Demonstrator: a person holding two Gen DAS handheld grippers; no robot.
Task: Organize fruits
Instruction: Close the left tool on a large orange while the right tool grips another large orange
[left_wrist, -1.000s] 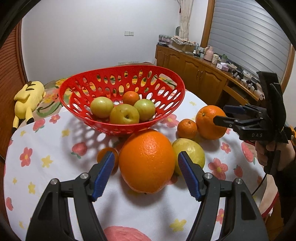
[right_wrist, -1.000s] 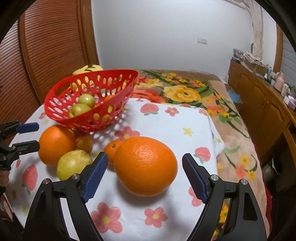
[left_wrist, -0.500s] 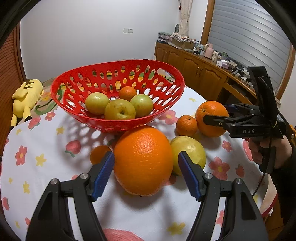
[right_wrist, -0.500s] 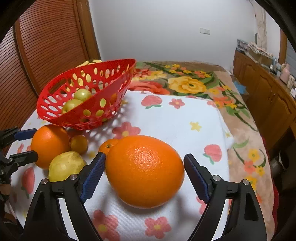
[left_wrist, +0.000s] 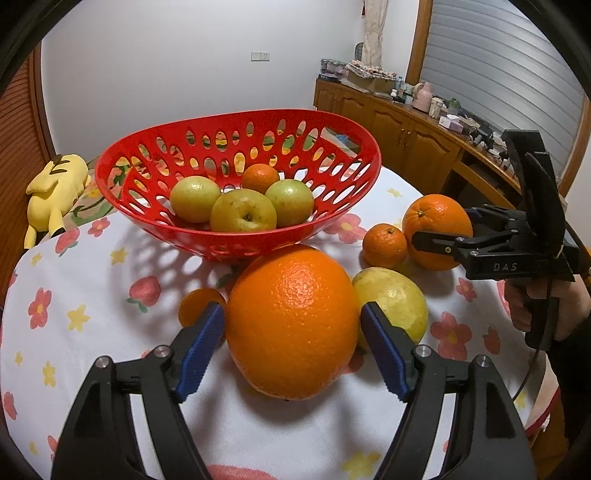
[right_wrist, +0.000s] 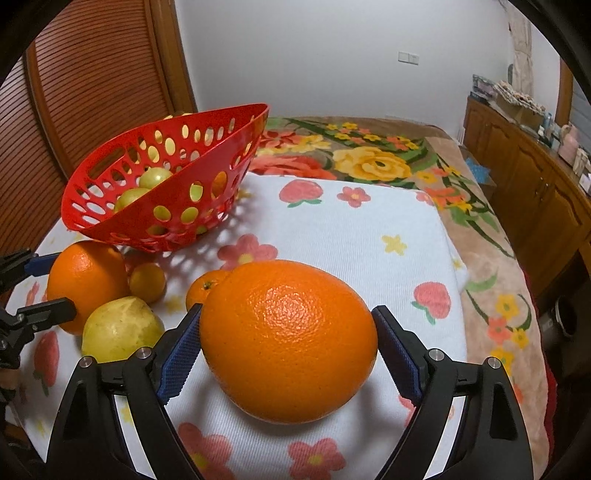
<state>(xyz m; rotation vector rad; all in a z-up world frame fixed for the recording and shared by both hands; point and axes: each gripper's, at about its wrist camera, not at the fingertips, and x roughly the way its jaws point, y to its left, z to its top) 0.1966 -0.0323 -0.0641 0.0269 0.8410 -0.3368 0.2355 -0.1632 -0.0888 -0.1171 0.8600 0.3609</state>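
Observation:
A red perforated basket (left_wrist: 236, 236) holds three green-yellow fruits and a small orange; it also shows in the right wrist view (right_wrist: 173, 218). My left gripper (left_wrist: 291, 343) straddles a big orange (left_wrist: 291, 321), pads at its sides; contact is unclear. My right gripper (right_wrist: 288, 350) straddles another big orange (right_wrist: 288, 339), pads touching its sides. In the left view the right gripper (left_wrist: 443, 229) surrounds that orange (left_wrist: 436, 229). Loose on the cloth lie a yellow pear-like fruit (left_wrist: 391, 302), a mandarin (left_wrist: 384, 245) and another small mandarin (left_wrist: 201, 304).
The table carries a white floral cloth (left_wrist: 92, 295), with its edge close at the right (right_wrist: 454, 266). A yellow plush toy (left_wrist: 55, 192) lies behind the table. A flowered blanket (right_wrist: 373, 162) and wooden cabinets (left_wrist: 406, 136) lie beyond.
Both grippers have moved forward around their oranges and the jaws have narrowed toward the fruit. The basket and loose fruits have stayed in place.

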